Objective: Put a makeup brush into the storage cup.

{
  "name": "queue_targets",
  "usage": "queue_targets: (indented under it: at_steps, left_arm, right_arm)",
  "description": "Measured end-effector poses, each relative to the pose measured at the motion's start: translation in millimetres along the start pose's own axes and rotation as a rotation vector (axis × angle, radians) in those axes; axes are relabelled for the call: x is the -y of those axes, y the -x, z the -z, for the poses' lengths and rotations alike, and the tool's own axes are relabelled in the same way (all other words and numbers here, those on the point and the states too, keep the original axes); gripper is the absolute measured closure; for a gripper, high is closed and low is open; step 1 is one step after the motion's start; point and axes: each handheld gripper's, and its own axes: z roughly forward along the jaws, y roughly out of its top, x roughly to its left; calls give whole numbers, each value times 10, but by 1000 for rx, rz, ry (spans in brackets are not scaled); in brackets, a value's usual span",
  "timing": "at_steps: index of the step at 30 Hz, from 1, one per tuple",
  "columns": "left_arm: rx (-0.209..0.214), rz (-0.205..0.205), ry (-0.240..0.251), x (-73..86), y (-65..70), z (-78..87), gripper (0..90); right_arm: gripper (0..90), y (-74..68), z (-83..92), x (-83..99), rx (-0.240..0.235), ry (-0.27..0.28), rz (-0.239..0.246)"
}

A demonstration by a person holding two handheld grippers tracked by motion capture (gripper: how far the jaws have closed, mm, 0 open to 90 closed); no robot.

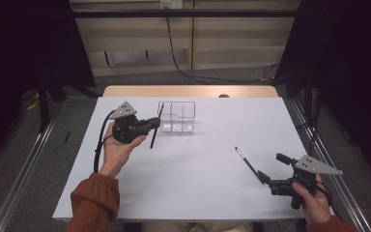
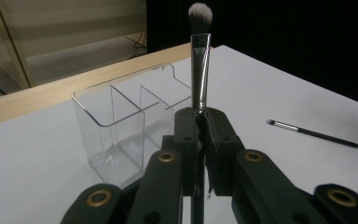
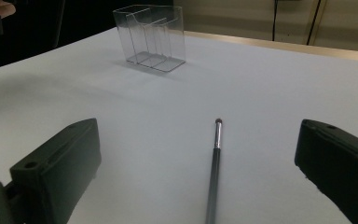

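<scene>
Left gripper (image 2: 200, 135) jaws clamped on fluffy brush (image 2: 200, 56), bristles up, just beside clear organizer (image 2: 116, 121), likely set up to drop it in. Right gripper (image 1: 270, 181) jaws wide, straddling thin brush (image 3: 214, 163) lying on the bench (image 1: 207, 164), ready to grab.

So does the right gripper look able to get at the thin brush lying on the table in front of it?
Probably yes: the right gripper has its jaws wide open, and the thin brush lies flat on bare table between them, nothing in the way.
</scene>
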Motion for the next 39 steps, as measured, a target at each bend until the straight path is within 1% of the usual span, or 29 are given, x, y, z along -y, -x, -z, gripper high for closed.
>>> queue_targets:
  at_steps: [3,5,7,9,11,14,18,21,24,28,29,32,39]
  left_arm:
    - [-5,-5,6,-19,-4,2,843]
    - [-7,-1,13,-35,-5,7,843]
    - [-17,-4,20,-55,-2,13,843]
    - [-17,-2,26,-67,-1,10,843]
    - [-14,-9,33,-82,-2,9,843]
    - [-12,-11,40,-124,-3,10,843]
    - [-16,-25,48,-201,9,4,843]
    - [-19,-22,65,-251,6,-8,843]
    - [-20,-29,65,-290,-5,-26,843]
    - [-31,-20,73,-327,-17,-58,843]
    - [-28,-24,71,-335,-24,-64,843]
    - [-48,-28,52,-383,-42,-104,843]
    - [-48,-30,70,-467,-64,-152,843]
  right_arm:
    - [0,1,-1,-1,-1,-1,-1]
    - [0,0,-3,-2,-2,-1,-1]
    - [0,0,-5,-2,-2,-3,1]
    - [0,-1,-4,-2,-2,-2,2]
    - [0,0,-5,-1,-2,-3,1]
    - [0,-1,-4,-1,-1,-4,1]
    - [0,-1,-3,0,-1,-4,0]
    - [0,0,-3,0,-2,-2,0]
    - [0,1,1,2,-1,-1,2]
    - [0,1,5,2,1,-2,3]
    - [0,1,4,2,0,-1,3]
    - [0,1,2,2,0,-1,3]
    - [0,0,-4,-1,-1,-2,3]
